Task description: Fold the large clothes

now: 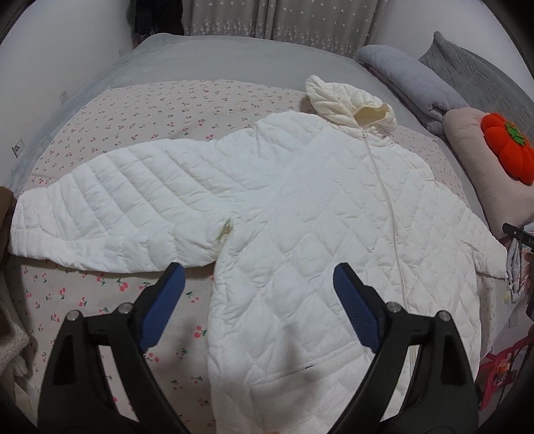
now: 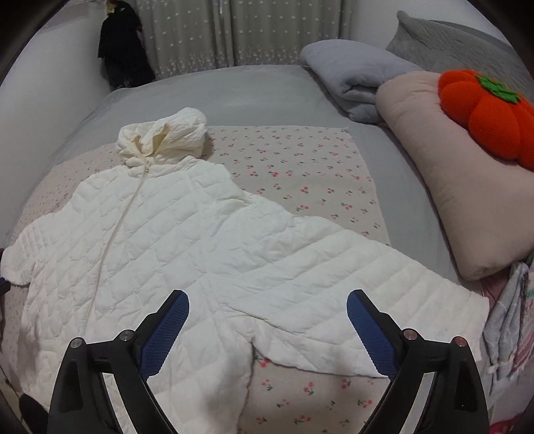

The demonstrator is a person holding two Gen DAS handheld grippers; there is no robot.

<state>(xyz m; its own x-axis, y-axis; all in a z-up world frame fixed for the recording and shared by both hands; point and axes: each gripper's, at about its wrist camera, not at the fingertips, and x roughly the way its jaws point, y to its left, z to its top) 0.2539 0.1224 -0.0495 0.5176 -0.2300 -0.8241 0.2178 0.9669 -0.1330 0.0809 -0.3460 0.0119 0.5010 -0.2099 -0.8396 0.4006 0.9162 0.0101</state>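
Observation:
A white quilted hooded jacket point(image 1: 300, 207) lies flat, front up, zipped, on a cherry-print sheet point(image 1: 100, 300), both sleeves spread sideways and the hood at the far end. My left gripper point(image 1: 258, 277) is open and empty above the jacket's left side, near the left armpit. The jacket also shows in the right wrist view point(image 2: 200, 240). My right gripper point(image 2: 267, 302) is open and empty above the right armpit, where the right sleeve point(image 2: 383, 293) branches off.
The bed has a grey cover point(image 2: 250, 93). A folded grey blanket point(image 2: 350, 76), a beige pillow point(image 2: 450, 187) and an orange pumpkin cushion point(image 2: 490, 117) lie along the right side. Curtains point(image 2: 240, 30) hang behind. A dark garment point(image 2: 123, 50) hangs at the far left corner.

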